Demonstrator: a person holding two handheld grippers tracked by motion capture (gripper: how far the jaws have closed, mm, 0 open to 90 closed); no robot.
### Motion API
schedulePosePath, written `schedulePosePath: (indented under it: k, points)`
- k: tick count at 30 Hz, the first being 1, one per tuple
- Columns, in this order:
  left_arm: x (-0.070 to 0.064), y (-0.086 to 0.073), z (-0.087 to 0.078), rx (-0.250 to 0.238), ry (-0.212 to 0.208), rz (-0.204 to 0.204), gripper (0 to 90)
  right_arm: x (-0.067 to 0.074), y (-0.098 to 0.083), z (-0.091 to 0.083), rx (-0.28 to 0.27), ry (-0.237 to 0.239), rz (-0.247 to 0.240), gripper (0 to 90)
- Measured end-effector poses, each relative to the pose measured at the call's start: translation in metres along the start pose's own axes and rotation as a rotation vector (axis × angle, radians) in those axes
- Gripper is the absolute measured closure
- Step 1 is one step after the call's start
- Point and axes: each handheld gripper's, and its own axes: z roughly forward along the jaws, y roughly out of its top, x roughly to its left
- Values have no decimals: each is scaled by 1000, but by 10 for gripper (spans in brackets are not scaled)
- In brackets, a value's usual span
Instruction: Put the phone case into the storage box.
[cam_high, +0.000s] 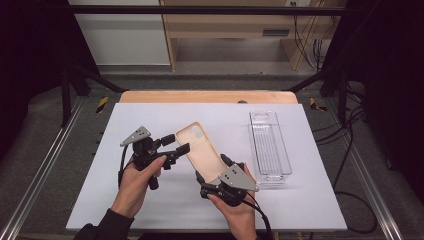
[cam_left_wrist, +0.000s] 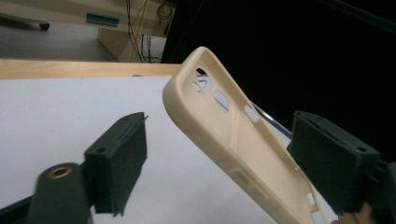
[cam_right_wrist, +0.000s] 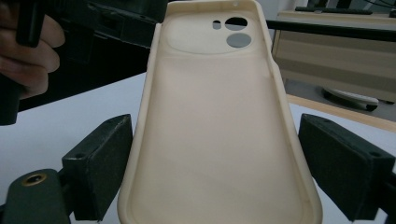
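A cream phone case is tilted up above the white table, camera cut-outs at its far end. My right gripper is shut on its near end; in the right gripper view both jaws press the sides of the case around my right gripper. My left gripper reaches in from the left at the case's upper half. In the left gripper view the case passes between the jaws of my left gripper; a gap shows at the left pad, so it is open.
A clear plastic tray lies lengthwise on the right part of the white table sheet. Metal rails run along both table sides. The other hand and its black gripper body show at the top left of the right gripper view.
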Motion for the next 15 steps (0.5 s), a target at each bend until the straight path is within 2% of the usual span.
schedulePosePath:
  k: [9,10,15]
  points:
    - [5,-2,-1,-18,-12,-57,388,3,-1,1,-8,6,-9,123]
    - [6,-3,-1,-21,-13,-78,407,4,-2,1,-4,11,-9,123]
    - [9,-3,-2,-35,-16,-105,494,6,-4,3,4,17,-10,123]
